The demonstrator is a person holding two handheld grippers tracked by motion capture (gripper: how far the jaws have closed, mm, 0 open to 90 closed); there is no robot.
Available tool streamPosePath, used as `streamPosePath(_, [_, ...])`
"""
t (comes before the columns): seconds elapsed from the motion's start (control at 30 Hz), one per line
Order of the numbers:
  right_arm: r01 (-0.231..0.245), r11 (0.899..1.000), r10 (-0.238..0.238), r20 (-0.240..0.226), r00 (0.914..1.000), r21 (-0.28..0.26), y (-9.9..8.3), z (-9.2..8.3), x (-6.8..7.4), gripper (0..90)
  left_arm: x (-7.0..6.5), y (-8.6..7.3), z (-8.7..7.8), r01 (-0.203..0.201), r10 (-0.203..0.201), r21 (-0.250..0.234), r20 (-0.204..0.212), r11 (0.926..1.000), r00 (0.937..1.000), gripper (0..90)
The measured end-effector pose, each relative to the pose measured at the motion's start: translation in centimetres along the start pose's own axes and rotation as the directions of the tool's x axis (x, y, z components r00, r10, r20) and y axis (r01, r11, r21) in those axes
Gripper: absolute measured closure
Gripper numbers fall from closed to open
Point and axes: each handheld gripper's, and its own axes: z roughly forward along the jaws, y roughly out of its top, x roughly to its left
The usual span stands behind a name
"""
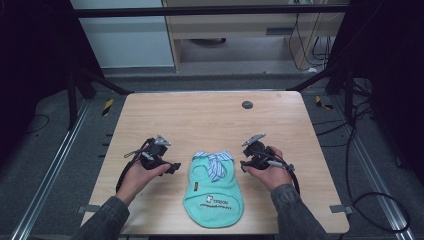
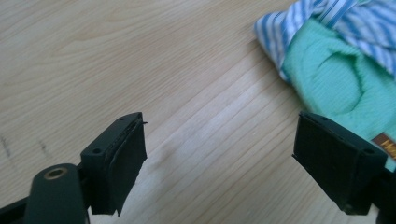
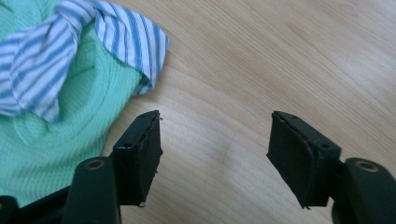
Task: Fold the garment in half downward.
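Note:
A small mint-green garment point(image 1: 213, 192) with a blue-and-white striped collar and tie point(image 1: 215, 162) lies flat near the table's front edge, collar end away from the person. My left gripper point(image 1: 172, 167) rests on the table just left of it, jaws open over bare wood, the right jaw close to the garment's point(image 2: 336, 79) edge. My right gripper point(image 1: 245, 164) sits just right of the garment, open too, its left jaw beside the striped collar point(image 3: 126, 32) and green fabric point(image 3: 56, 149). Neither holds anything.
The wooden table point(image 1: 210, 117) has a small dark round disc point(image 1: 247, 104) near its far edge. Metal rails run along both sides on the floor, with cables at the right. A cabinet stands beyond the table.

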Motion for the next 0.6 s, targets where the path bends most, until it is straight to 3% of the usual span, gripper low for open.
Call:
streamPosePath(0.13, [-0.025, 1.0, 0.025, -0.048, 0.9985, 0.007, 1.4, 0.4, -0.2, 43.2, -0.3, 1.7, 0.0, -0.001, 0.001, 0.016, 0.029, 0.9999, 0.9996, 19.1])
streamPosePath(0.17, [-0.022, 1.0, 0.022, -0.064, 0.9977, 0.008, 2.4, 0.6, -0.3, 47.9, 0.0, 2.6, 0.1, 0.003, -0.004, 0.022, 0.033, 0.9998, 0.9994, 25.3])
streamPosePath(0.37, [-0.042, 0.999, 0.043, -0.084, 0.9956, 0.006, 4.4, 1.3, -0.3, 56.0, 0.1, 4.9, 0.9, 0.034, -0.034, 0.002, 0.068, 0.9994, 0.9971, 42.8])
streamPosePath(0.6, [-0.054, 0.998, 0.055, -0.102, 0.9932, 0.012, 5.6, 1.8, -0.4, 59.3, -0.6, 6.5, 2.0, 0.041, -0.041, 0.003, 0.092, 0.9992, 0.9949, 50.5])
